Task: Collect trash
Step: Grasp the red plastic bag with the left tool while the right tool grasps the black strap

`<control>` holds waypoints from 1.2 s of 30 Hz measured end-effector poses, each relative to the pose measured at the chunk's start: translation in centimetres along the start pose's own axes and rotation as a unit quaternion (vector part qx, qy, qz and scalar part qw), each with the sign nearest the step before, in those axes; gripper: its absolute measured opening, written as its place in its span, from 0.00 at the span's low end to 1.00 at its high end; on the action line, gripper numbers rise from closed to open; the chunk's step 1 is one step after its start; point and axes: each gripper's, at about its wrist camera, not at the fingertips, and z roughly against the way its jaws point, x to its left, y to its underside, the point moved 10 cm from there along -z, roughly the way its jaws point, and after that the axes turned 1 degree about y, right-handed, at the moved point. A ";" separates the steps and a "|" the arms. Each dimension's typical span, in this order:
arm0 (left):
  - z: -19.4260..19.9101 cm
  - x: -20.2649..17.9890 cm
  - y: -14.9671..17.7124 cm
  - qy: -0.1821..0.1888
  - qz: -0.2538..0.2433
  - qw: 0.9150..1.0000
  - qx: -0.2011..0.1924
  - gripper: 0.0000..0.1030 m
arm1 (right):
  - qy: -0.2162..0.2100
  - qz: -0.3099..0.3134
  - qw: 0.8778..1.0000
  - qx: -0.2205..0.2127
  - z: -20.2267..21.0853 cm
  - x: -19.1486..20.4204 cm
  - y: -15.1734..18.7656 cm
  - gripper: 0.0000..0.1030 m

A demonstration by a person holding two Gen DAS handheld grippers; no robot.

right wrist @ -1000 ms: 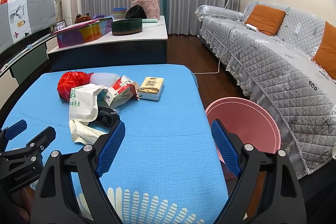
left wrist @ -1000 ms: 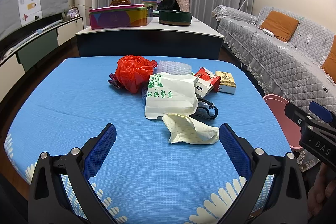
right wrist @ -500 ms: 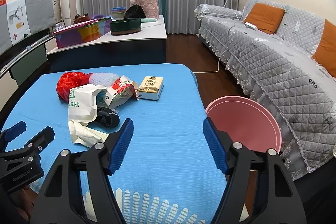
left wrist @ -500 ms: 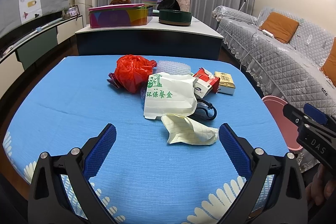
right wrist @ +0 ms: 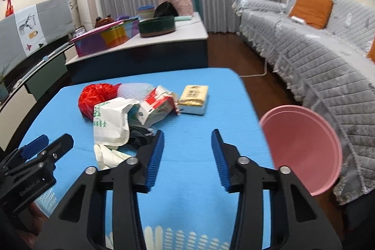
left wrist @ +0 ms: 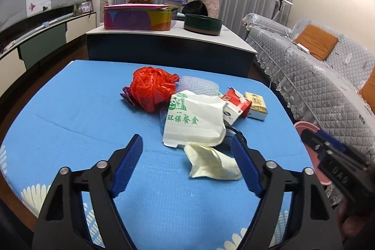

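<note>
Left gripper (left wrist: 187,152): jaws fairly wide and closing, nothing pressed between the pads; crumpled cream paper (left wrist: 212,162) lies on the blue worktop (left wrist: 70,114) just ahead, near the right-hand finger.
Right gripper (right wrist: 187,157): jaws narrower, closing, empty, over bare worktop.
Trash pile at worktop centre: red plastic bag (left wrist: 151,88), white printed bag (left wrist: 194,120), red-and-white carton (right wrist: 155,107), yellow box (right wrist: 194,95).
Pink bin (right wrist: 302,147): beside the worktop's right edge.
</note>
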 end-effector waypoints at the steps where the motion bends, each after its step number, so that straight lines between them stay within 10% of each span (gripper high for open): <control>1: -0.2 0.2 -0.2 0.000 0.004 1.000 0.001 0.67 | -0.004 0.002 1.000 0.002 -0.5 0.3 0.0 0.35; 17: -6.2 5.2 -7.4 -0.025 0.021 0.999 0.011 0.55 | -0.074 0.025 0.992 0.100 -7.6 5.0 2.5 0.34; 36: -12.5 7.9 -6.9 -0.029 0.064 0.997 0.027 0.50 | -0.082 0.020 0.989 0.118 -10.0 4.8 3.5 0.31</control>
